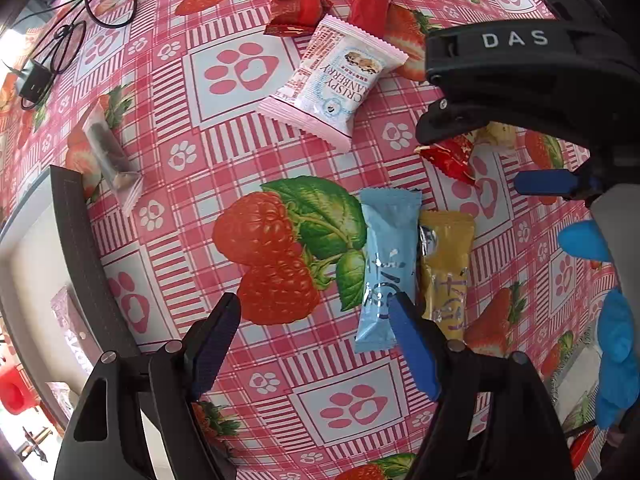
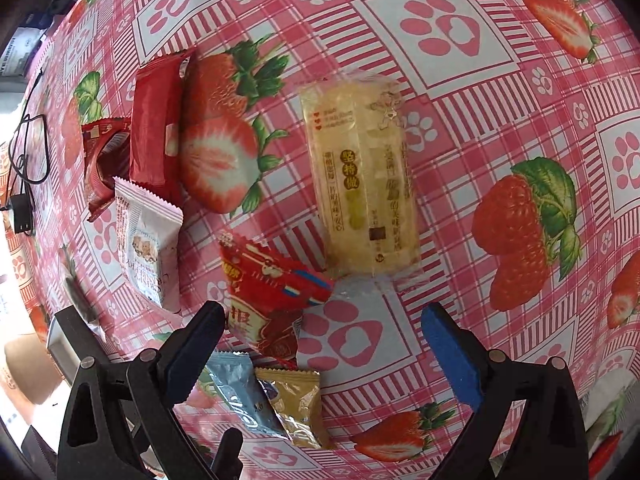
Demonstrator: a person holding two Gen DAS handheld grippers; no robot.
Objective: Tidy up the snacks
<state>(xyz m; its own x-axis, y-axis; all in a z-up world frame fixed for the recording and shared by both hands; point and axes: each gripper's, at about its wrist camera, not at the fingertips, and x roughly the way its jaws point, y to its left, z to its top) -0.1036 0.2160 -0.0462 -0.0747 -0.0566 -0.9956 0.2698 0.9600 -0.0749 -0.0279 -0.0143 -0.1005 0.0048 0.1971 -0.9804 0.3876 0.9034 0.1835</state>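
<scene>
In the left wrist view, the left gripper (image 1: 316, 326) hung over the strawberry-print tablecloth (image 1: 248, 184) with its jaws spread wide and nothing between them. A light blue snack packet (image 1: 384, 268) and a mustard-yellow packet (image 1: 446, 272) lay side by side, touching, just beyond its right finger. Farther off lay a pink-and-white cranberry crisp packet (image 1: 334, 84), with two red wrappers (image 1: 298, 6) behind it and a clear sachet with dark contents (image 1: 110, 152) well to the left. The right gripper (image 1: 520, 76) (marked DAS) came in from the right, above a red packet (image 1: 448, 160); whether it was open could not be told from here. A black cable and charger (image 1: 60, 44) sat at the far left corner.

In the right wrist view, the right gripper (image 2: 324, 332) stood open and empty. The red printed packet (image 2: 268, 288) lay just ahead of its left finger, beside a large clear-wrapped yellow pastry (image 2: 360, 184). The blue packet (image 2: 240, 392) and yellow packet (image 2: 296, 404) lay below, the pink-and-white packet (image 2: 146, 244) and a red bar (image 2: 154, 120) to the left.
</scene>
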